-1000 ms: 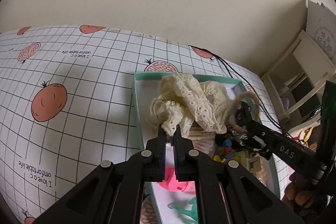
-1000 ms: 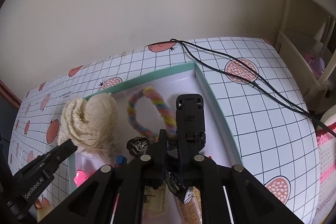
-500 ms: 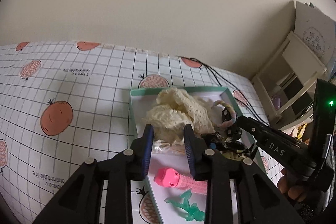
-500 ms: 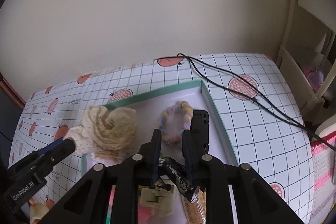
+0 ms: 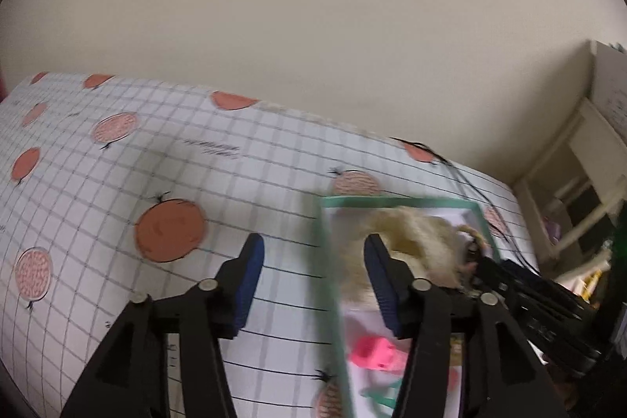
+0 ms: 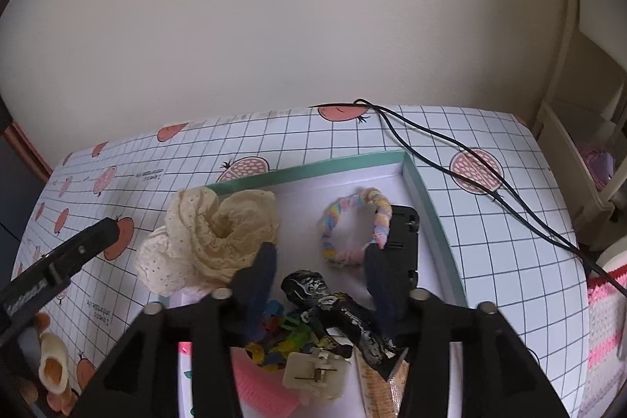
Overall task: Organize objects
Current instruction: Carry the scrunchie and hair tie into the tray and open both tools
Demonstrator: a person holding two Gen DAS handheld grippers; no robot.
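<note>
both tongs — left, right — gape empty; blurred tray, lace scrunchie half hidden.

The gridded tablecloth lies bare left of the green-rimmed tray and gives open passage there; on the right two black cables cross the cloth just beside the tray's far corner. Inside the tray, the far strip by the back wall is free; the cream lace scrunchie fills and overhangs the left rim, the pastel braided ring touches the black clip by the right wall, and a black figure, coloured bits and a white buckle crowd the near middle.
</note>
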